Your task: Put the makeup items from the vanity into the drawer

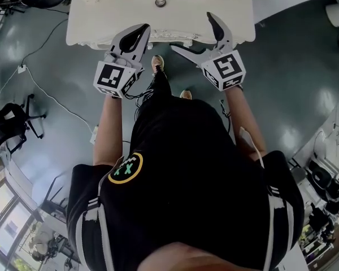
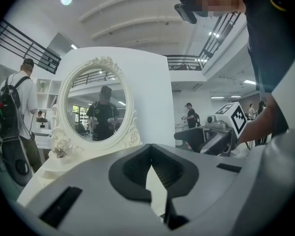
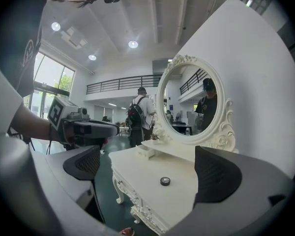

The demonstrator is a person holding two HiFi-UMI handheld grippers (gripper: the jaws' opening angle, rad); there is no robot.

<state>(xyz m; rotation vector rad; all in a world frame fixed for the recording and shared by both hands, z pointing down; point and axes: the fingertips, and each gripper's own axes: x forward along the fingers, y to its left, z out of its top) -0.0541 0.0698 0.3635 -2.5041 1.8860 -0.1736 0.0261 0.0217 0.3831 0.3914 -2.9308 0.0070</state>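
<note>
Right hand-held gripper (image 1: 191, 31) hangs at the front edge of the white vanity counter with carved edging (image 1: 113, 16), its two jaws spread wide and holding nothing. In its own view (image 3: 150, 168) the small round black makeup compact with a pale lid centre (image 3: 165, 181) shows in the gap between the jaws, lying flat on the counter ahead of them and touching neither. From the head view the compact (image 1: 160, 2) sits toward the back of the counter, beyond both tools and roughly between them, well apart from each. The left hand-held gripper (image 1: 140, 31) is held just beside the front edge too, jaws pressed together with nothing caught in them (its own view (image 2: 151, 156) shows the dark pads meeting at the tips). By count: one compact, two hand-held grippers, one counter, and one oval mirror in a white ornate frame (image 3: 189, 102) standing upright at the back.
</note>
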